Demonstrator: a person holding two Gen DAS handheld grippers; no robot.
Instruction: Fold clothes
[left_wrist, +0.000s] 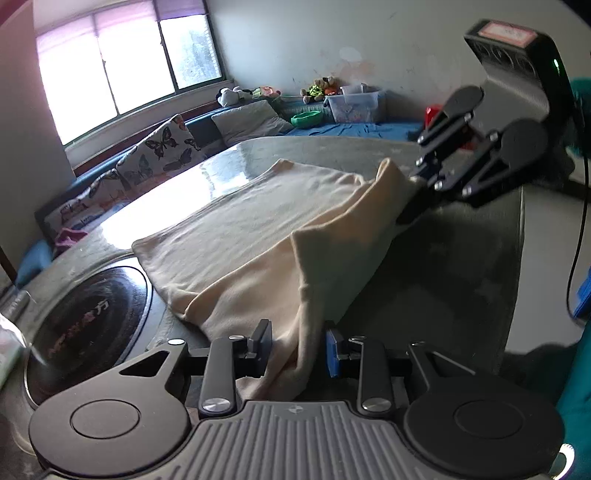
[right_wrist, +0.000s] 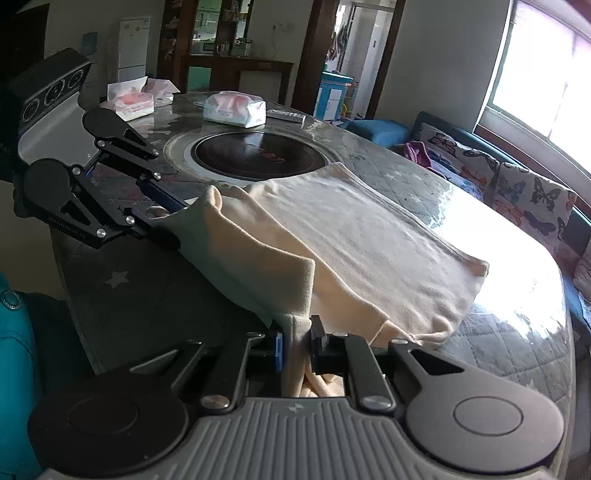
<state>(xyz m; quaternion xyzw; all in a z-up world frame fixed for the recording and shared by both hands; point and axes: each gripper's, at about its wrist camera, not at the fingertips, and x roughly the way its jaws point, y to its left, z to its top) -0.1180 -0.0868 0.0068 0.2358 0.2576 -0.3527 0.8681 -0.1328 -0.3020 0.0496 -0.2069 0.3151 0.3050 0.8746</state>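
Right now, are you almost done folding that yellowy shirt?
Not yet, about partway. The cream garment is already spread flat on the table. In hand: the left gripper and the right gripper each pinch a spot on its near edge, lifted off the table. Left to do: carry that edge across, lay it down, then make the other folds. No finished fold shows.

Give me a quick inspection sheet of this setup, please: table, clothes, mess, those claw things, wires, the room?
Surface: glossy round table with a dark inset cooktop.
Job's things: cream garment, near edge lifted.
Clutter: tissue packs beyond the cooktop.
Grippers: left gripper and right gripper each shut on the garment's edge.
Cables: black cable hanging near the right gripper.
Surroundings: window, butterfly cushions, stuffed toys.
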